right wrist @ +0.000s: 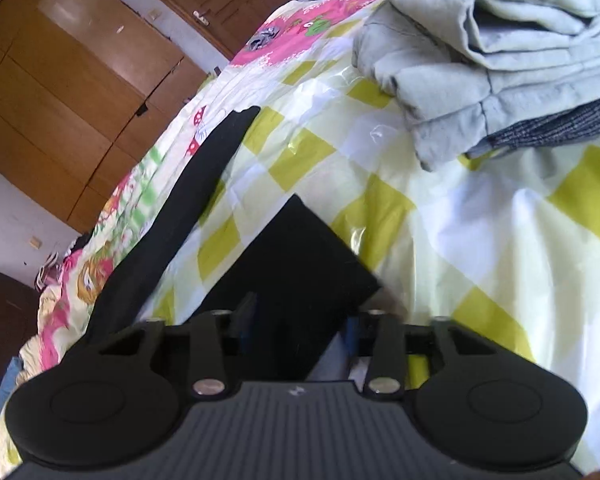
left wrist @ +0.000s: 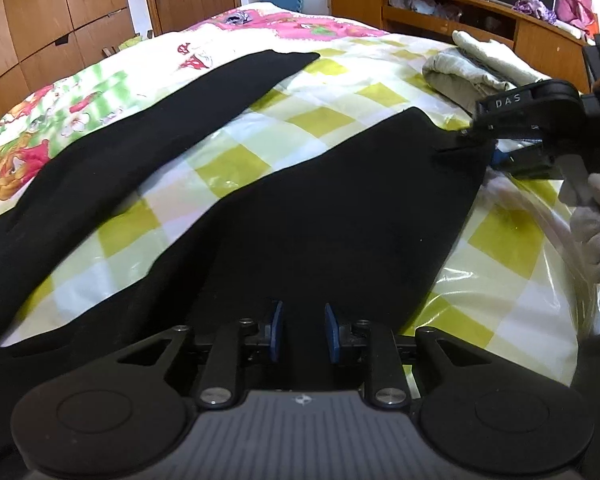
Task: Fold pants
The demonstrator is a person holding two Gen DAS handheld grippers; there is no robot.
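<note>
Across the left wrist view, black fabric pants (left wrist: pixel 300 216) lie spread on a bed cover of yellow, white and pale-green checks under clear plastic (left wrist: pixel 332 92). One leg runs from the left edge to the upper centre; the other fills the middle and ends in a corner at the right. The left gripper (left wrist: pixel 302 334) sits at the bottom centre, its blue pads (left wrist: pixel 276 330) parted with a gap between them. Black cloth lies directly under and ahead of the pads; whether they pinch it cannot be told. At the right edge, the right gripper (left wrist: pixel 480 146), held by a white-gloved hand (left wrist: pixel 592 220), has its jaws closed on the corner of the nearer leg. A stack of folded pale-grey garments (left wrist: pixel 472 64) rests on the bed at the upper right, well apart from the pants.

Right wrist view: right gripper (right wrist: pixel 296 328) at the bottom centre. A stiff corner of the black pants (right wrist: pixel 296 264) rises from between its fingers toward the frame centre, lifted clear of the checked cover (right wrist: pixel 460 220). The jaws are clamped on that cloth. The other leg stretches as a narrow band toward the upper left. Folded pale-grey garments (right wrist: pixel 480 52) fill the upper right, with a dark knit piece under them.
</note>
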